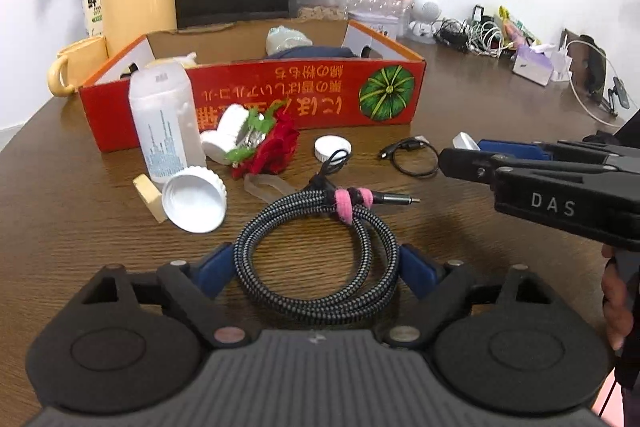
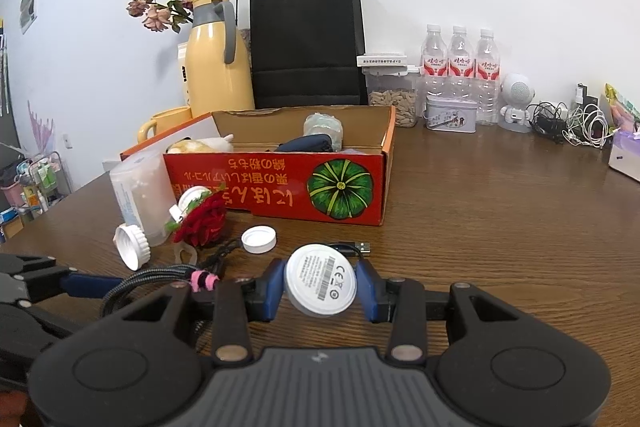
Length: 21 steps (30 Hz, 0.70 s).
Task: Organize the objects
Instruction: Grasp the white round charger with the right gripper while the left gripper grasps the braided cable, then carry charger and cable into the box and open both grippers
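Note:
My left gripper (image 1: 316, 267) is open, its blue fingers on either side of a coiled braided cable (image 1: 320, 255) tied with a pink strap, which lies on the wooden table (image 1: 460, 99). My right gripper (image 2: 322, 287) is shut on a round white charger puck (image 2: 321, 281), held just above the table; it also shows in the left wrist view (image 1: 466, 147). The red open cardboard box (image 1: 256, 87) stands behind, holding a dark pouch and some wrapped items. A red fabric rose (image 1: 276, 147), a clear plastic bottle (image 1: 166, 123), white caps (image 1: 196, 203) and a short black cable (image 1: 412, 159) lie in front of it.
A yellow thermos (image 2: 218, 67), yellow mug (image 2: 164, 125), black paper bag (image 2: 306, 43), three water bottles (image 2: 460, 67), a tin (image 2: 450, 113) and a small white robot toy (image 2: 516, 103) line the back wall. Tangled chargers (image 2: 572, 125) and a tissue box sit at the far right.

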{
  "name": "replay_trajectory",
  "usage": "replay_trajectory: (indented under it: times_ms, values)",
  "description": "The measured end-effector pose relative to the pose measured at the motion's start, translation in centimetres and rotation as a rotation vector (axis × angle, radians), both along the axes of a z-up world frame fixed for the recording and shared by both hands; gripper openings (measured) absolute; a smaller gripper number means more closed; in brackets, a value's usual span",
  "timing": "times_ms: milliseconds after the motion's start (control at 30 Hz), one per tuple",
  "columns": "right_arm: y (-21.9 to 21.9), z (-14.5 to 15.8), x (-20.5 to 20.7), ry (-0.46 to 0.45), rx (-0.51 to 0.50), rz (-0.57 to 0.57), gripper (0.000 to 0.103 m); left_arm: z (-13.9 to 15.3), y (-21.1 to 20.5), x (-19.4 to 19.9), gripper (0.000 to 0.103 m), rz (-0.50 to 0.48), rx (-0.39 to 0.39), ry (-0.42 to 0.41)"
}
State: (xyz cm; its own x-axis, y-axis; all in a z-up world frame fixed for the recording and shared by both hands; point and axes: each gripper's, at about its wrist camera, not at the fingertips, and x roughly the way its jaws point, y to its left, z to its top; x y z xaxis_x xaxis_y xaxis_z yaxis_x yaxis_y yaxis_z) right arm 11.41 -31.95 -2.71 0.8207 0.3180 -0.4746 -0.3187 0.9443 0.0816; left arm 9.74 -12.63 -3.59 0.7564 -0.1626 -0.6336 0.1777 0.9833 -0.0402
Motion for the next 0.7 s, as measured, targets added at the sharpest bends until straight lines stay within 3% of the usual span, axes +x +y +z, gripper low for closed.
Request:
replay_trajectory:
  times_ms: [400,700]
  values:
    - [0.5,1.7,-0.1,-0.041,-0.013,-0.006,0.038,3.4,1.6,-1.8,0.088,-0.011,-0.022,-0.141]
    - [2.2,5.2,1.8,-0.126,-0.048,0.017,0.038,7.9,4.3,0.4,0.088,0.041,-0.037,-0.268]
